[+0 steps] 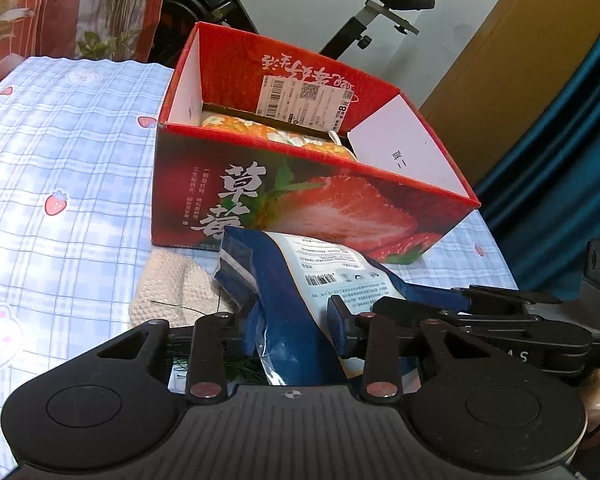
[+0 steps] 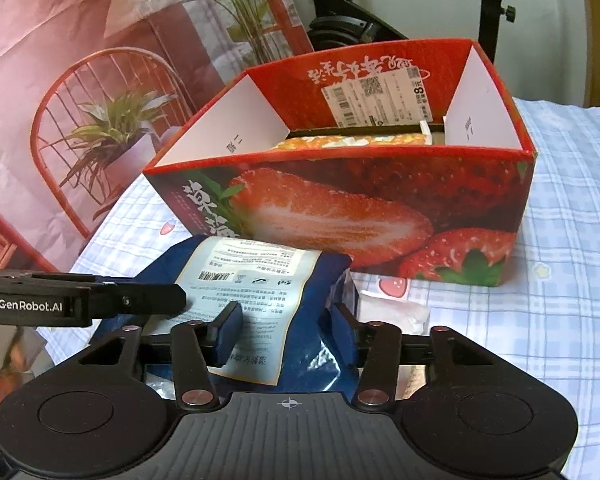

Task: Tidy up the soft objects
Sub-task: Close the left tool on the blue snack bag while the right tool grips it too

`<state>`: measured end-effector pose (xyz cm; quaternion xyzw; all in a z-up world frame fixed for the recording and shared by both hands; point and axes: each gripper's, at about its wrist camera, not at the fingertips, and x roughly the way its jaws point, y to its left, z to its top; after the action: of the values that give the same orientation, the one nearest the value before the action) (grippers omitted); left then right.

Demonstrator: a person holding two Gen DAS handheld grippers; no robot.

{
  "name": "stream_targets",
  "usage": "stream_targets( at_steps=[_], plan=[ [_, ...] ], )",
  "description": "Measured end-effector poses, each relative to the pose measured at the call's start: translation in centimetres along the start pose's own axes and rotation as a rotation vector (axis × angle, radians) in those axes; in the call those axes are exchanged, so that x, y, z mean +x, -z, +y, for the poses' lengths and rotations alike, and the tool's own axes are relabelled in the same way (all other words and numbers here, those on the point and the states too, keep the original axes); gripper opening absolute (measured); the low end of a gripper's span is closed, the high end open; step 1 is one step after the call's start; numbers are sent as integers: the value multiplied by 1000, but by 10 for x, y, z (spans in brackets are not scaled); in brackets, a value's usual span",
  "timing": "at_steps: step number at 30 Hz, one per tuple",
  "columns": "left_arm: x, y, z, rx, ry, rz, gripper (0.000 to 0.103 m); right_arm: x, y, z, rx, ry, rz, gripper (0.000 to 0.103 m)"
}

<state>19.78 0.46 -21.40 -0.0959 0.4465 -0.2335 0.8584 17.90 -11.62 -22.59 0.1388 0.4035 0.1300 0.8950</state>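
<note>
**Lift the blue pouch evenly into the box**

The blue pouch [image 2: 260, 300] lies on the checked cloth [image 1: 60, 160] just before the strawberry box [image 2: 380, 208], which already holds an orange packet [image 1: 268, 134]. Both the left gripper [image 1: 292, 320] and right gripper [image 2: 280, 330] have their fingers clenched on the pouch. Raise both ends together, clear the near wall, then release inside.

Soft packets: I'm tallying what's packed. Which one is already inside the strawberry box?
The orange-and-white flowered packet, lying against the strawberry box's back wall. The blue pouch and cream knit piece sit outside, before the box.
</note>
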Motion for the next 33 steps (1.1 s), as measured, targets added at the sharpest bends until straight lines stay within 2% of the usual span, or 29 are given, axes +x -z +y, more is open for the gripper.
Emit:
stream_targets(
  at_steps=[6,8,12,17,21,28,33],
  plan=[
    [-8,-2,0,3,13,-17,37,-8,-2,9,-35,-10,-24,43],
    [-14,-2,-1,8,23,-34,36,-13,-3,12,-46,-18,-39,36],
    [-24,-4,-1,13,38,-57,36,-23,-7,20,-86,-51,-59,32],
    [-15,3,8,-24,38,-24,36,-22,-7,17,-72,-43,-46,19],
    [-6,8,17,-58,41,12,36,-18,-1,10,-48,-40,-30,19],
    [3,11,22,-56,56,40,37,-10,5,5,-36,-19,11,29],
    [6,15,23,-50,62,42,37,-5,8,-1,-9,-8,34,40]
  ],
)
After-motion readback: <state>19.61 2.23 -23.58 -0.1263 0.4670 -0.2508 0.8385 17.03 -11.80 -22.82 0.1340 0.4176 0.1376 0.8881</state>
